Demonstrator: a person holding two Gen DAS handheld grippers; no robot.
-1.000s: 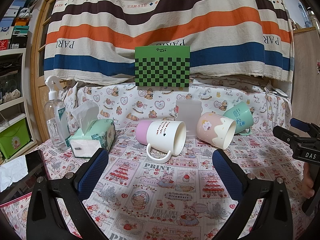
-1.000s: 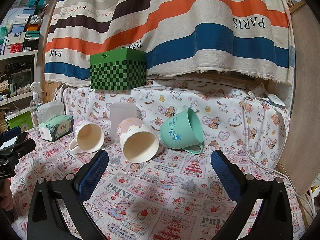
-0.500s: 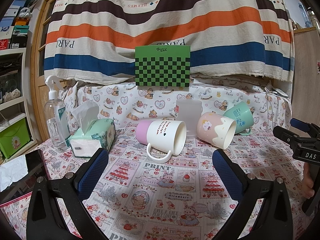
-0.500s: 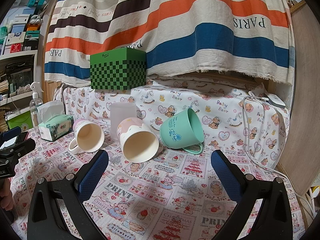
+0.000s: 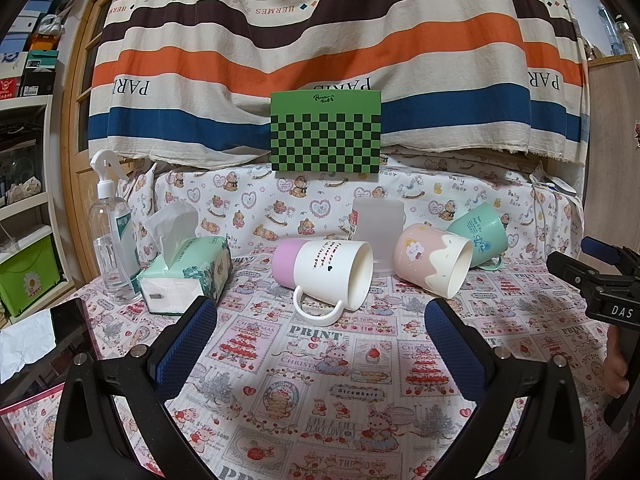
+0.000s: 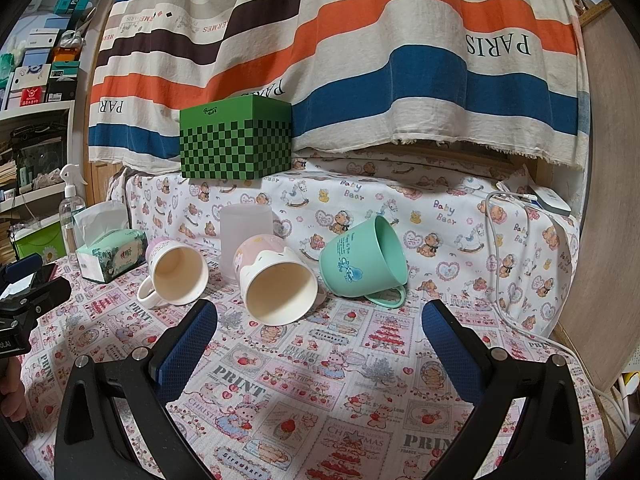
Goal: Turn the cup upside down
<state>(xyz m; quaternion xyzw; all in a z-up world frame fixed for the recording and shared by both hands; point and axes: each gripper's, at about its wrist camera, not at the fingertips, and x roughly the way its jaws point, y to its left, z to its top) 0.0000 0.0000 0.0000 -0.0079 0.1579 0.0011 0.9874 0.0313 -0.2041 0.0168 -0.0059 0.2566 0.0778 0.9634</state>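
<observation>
Three cups lie on their sides on the patterned tablecloth. A white mug with a purple base [image 5: 320, 270] [image 6: 176, 276] lies at the left, handle down. A pink and cream cup [image 5: 432, 260] [image 6: 274, 280] lies in the middle. A mint green mug [image 5: 480, 234] [image 6: 360, 260] lies at the right. A frosted translucent cup [image 5: 378, 236] [image 6: 244, 232] stands upside down behind them. My left gripper [image 5: 320, 344] is open and empty, in front of the white mug. My right gripper [image 6: 320, 344] is open and empty, in front of the pink cup.
A tissue pack [image 5: 186, 276] and a spray bottle [image 5: 114, 236] stand at the left. A green checkered box [image 5: 326, 136] sits on the raised ledge behind. A white cable [image 6: 504, 264] hangs at the right. A phone [image 5: 68, 328] lies at the near left.
</observation>
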